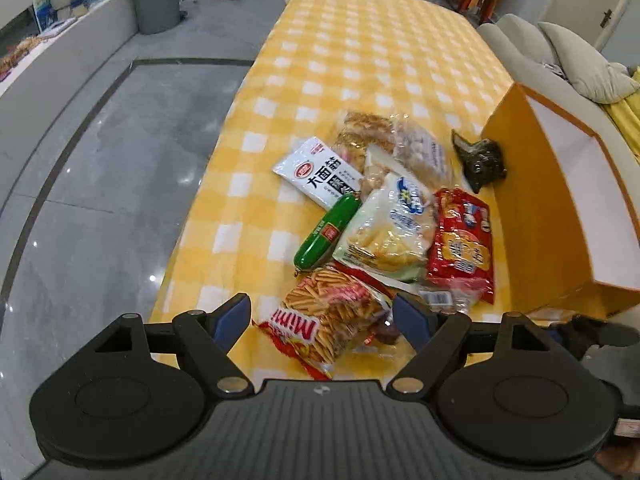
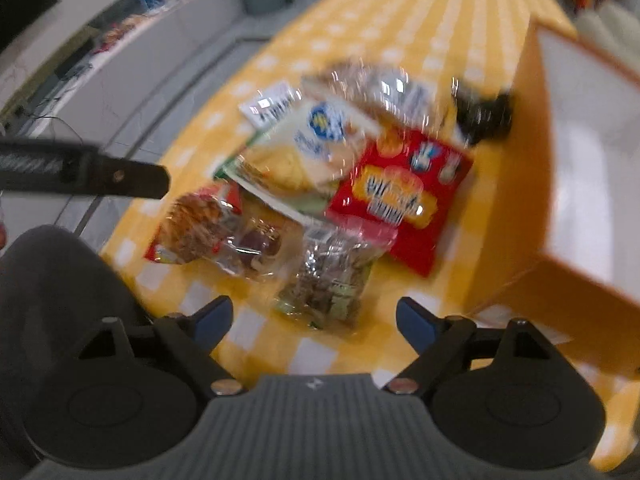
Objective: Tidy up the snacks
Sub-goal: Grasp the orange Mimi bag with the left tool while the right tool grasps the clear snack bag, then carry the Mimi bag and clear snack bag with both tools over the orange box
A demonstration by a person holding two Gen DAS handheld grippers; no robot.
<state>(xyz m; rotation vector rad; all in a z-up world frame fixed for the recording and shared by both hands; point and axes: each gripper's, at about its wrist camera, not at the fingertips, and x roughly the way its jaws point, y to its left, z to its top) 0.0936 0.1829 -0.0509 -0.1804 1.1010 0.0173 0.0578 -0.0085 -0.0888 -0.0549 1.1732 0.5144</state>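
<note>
Snack packets (image 1: 384, 216) heaped on desk (image 1: 360, 40) beside open orange box (image 1: 536, 216), likely their destination. Left gripper (image 1: 322, 316) jaws apart astride Mimi bag (image 1: 332, 320); right gripper (image 2: 314, 316) apart, empty, above clear packet (image 2: 324, 280).

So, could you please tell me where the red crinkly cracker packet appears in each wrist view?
Left wrist: red cracker packet right of centre, beside the orange box's wall.
Right wrist: the packet just right of centre, blurred, left of the box.
Shared landmark: the orange cardboard box standing on the yellow checked tablecloth.
</note>
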